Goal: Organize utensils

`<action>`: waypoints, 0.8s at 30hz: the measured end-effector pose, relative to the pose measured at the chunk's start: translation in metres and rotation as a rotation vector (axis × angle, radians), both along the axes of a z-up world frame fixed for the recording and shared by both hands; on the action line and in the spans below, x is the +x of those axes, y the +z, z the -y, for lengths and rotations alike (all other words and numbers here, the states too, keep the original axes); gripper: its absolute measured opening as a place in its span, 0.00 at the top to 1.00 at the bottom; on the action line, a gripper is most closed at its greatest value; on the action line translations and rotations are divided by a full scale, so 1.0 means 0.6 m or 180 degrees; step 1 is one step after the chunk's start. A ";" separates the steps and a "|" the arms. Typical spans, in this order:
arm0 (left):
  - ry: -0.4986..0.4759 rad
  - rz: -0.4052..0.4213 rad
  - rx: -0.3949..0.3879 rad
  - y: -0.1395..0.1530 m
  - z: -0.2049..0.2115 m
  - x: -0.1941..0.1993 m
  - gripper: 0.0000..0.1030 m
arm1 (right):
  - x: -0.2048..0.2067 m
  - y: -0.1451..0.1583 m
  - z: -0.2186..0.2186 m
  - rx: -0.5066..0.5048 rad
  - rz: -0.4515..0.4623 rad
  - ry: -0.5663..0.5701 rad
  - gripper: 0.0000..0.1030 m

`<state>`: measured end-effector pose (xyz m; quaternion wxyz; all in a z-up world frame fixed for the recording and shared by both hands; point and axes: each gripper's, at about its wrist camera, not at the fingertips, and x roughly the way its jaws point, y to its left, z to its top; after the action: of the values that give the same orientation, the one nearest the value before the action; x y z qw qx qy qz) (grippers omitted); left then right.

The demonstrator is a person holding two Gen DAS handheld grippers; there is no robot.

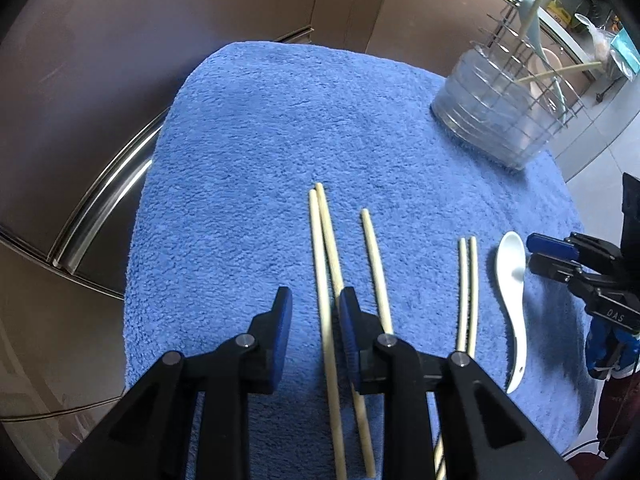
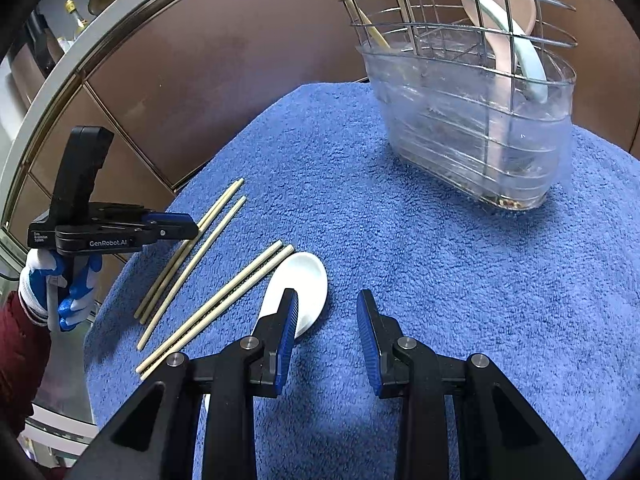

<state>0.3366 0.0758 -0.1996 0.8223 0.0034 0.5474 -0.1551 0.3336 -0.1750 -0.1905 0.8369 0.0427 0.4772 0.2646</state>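
Blue-padded left tongs (image 1: 315, 300) and right tongs (image 2: 327, 302) gape wide — both empty.

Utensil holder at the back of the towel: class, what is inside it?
The utensil holder holds a pink spoon, a pale blue-white spoon and cream chopsticks. Their lower ends blur behind the ribbed plastic, so anything lying at the bottom cannot be identified.

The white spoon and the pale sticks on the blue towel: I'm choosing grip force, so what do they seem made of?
The white spoon looks like glazed ceramic or melamine: smooth and glossy. The pale sticks look like matte bamboo or wood, though plastic is possible. The blue towel is looped terry cloth.
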 end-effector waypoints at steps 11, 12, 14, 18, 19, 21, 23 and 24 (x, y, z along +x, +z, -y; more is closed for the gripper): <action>-0.0164 -0.0064 0.0203 0.001 0.020 0.015 0.78 | 0.025 -0.011 -0.007 -0.0009 -0.0134 0.0093 0.69; -0.0181 -0.0069 0.0237 0.000 0.021 0.015 0.78 | 0.027 -0.012 -0.008 -0.0007 -0.0142 0.0100 0.69; -0.0196 -0.0081 0.0266 0.000 0.019 0.014 0.78 | 0.031 -0.012 -0.009 -0.0008 -0.0149 0.0113 0.69; -0.0175 -0.0132 0.0229 -0.004 0.006 0.016 0.78 | 0.035 -0.017 -0.011 -0.0012 -0.0162 0.0135 0.69; -0.0181 -0.0133 0.0222 -0.004 0.005 0.016 0.78 | 0.036 -0.018 -0.010 -0.0010 -0.0163 0.0138 0.69; -0.0219 -0.0135 0.0236 -0.006 0.010 0.016 0.78 | 0.037 -0.018 -0.009 -0.0009 -0.0159 0.0147 0.69; -0.0273 -0.0148 0.0289 -0.009 0.019 0.017 0.78 | 0.038 -0.018 -0.009 -0.0020 -0.0156 0.0160 0.70; -0.0307 -0.0141 0.0353 -0.012 0.027 0.019 0.78 | 0.038 -0.017 -0.010 -0.0026 -0.0156 0.0170 0.69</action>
<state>0.3482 0.0596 -0.2065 0.8001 0.0719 0.5725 -0.1640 0.3566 -0.1690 -0.2010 0.8178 0.0330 0.4996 0.2838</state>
